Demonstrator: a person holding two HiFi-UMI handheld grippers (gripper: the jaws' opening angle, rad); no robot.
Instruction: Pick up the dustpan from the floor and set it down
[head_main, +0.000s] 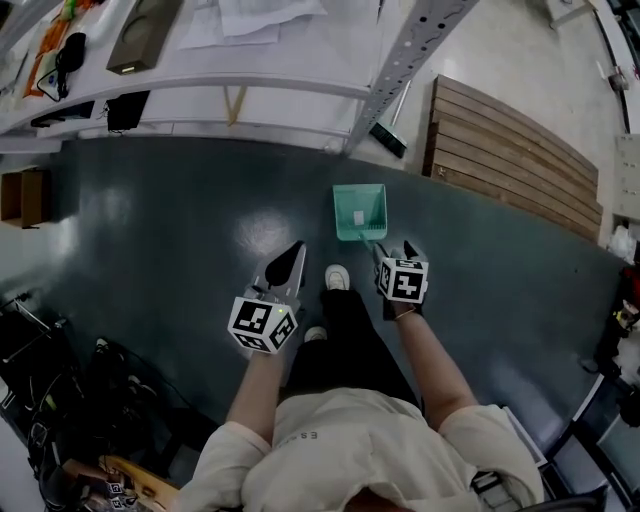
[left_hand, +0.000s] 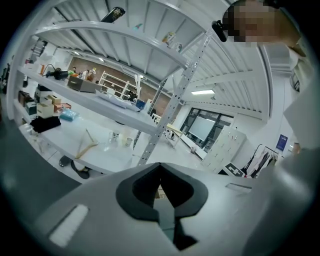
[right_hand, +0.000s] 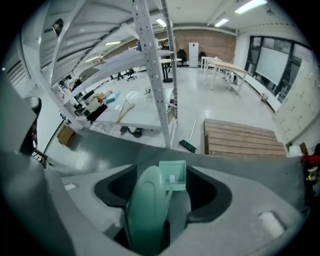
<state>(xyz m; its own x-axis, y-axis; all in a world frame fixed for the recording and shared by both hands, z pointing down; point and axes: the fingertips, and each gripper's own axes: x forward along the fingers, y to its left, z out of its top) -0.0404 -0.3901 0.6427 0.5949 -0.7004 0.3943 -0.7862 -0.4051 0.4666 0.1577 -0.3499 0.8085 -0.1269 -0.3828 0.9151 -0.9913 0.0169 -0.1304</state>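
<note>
A mint-green dustpan (head_main: 360, 210) lies flat on the dark floor, its handle pointing back toward me. My right gripper (head_main: 395, 250) hangs just over the handle end and points steeply down. In the right gripper view the green handle (right_hand: 147, 210) runs between the jaws, which stand wide with a gap on the handle's right side, and the pan (right_hand: 173, 175) lies beyond the tips. My left gripper (head_main: 288, 258) hovers to the dustpan's left over bare floor. Its jaws meet at the tips (left_hand: 160, 165) with nothing between them.
A white metal shelf rack (head_main: 300, 90) with a slanted upright (head_main: 410, 60) stands beyond the dustpan. A wooden pallet (head_main: 510, 150) lies at the right, with a broom head (head_main: 388, 138) beside it. My shoe (head_main: 337, 277) is between the grippers. Cables and gear (head_main: 60, 400) crowd the lower left.
</note>
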